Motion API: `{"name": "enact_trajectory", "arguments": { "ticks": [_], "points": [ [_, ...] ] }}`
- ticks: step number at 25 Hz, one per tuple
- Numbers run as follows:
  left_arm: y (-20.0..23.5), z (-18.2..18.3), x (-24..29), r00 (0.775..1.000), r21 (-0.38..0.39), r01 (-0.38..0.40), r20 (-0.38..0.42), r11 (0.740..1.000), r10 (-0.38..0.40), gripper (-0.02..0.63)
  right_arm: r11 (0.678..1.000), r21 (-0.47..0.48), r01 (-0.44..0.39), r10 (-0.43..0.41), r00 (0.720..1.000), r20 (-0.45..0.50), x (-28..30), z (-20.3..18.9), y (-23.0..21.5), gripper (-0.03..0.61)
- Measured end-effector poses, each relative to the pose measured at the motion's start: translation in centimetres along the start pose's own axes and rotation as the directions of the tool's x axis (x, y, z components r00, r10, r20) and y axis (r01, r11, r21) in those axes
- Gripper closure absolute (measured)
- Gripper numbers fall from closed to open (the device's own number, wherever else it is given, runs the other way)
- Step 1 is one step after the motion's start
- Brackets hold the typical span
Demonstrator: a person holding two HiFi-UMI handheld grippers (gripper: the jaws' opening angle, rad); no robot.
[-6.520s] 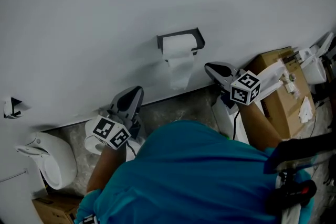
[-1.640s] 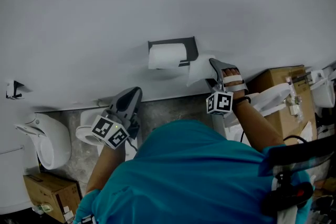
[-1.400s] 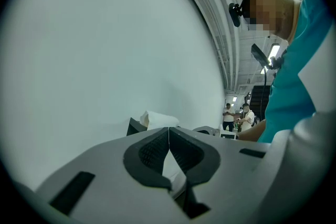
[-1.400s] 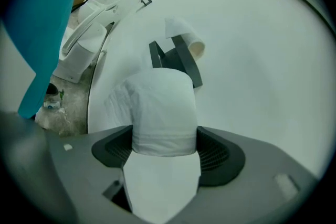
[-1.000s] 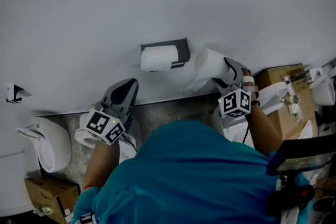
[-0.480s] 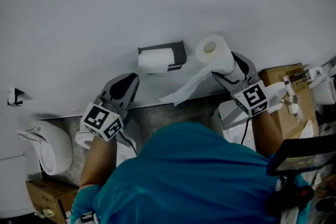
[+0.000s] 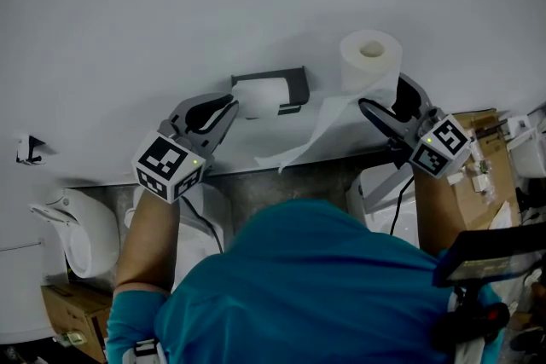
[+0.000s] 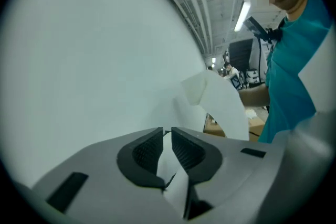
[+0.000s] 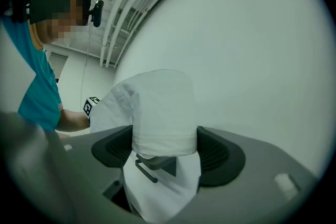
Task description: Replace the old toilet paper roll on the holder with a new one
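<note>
A white toilet paper roll sits in the dark wall holder. My right gripper is shut on a second roll, held up against the wall to the holder's right with its core facing up. Its loose tail trails down to the left. In the right gripper view that roll fills the space between the pads of the right gripper. My left gripper is just left of the holder's roll. The jaws of the left gripper have just parted to a thin slit, and I see nothing gripped.
A white floor fixture stands at the lower left beside a cardboard box. Another cardboard box and a white toilet are at the right. A small bracket is on the wall at the far left.
My right gripper rose along the wall with the roll and turned it so the core faces up. My left gripper moved up and right, close to the holder's roll.
</note>
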State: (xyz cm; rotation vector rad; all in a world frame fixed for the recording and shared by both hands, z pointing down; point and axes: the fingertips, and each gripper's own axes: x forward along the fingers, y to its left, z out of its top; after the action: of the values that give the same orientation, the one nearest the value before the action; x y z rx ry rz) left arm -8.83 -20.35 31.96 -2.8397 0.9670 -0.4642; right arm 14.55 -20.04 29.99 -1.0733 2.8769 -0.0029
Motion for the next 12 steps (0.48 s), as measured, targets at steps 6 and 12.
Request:
{"name": "enact_trajectory", "arguments": {
  "ticks": [6, 12],
  "points": [
    [-0.7, -1.1, 3.3, 0.947, 0.274, 0.175, -0.309, 0.946, -0.086, 0.419, 0.999, 0.011, -0.05, 0.049, 0.998, 0.039, -0.8, 0.4, 0.6, 0.216],
    [-1.1, -2.7, 6.7, 0.81, 0.44, 0.384, -0.582, 0.812, -0.068, 0.4, 0.999, 0.027, -0.045, 0.043, 0.997, 0.06, -2.2, 0.5, 0.4, 0.216]
  ]
}}
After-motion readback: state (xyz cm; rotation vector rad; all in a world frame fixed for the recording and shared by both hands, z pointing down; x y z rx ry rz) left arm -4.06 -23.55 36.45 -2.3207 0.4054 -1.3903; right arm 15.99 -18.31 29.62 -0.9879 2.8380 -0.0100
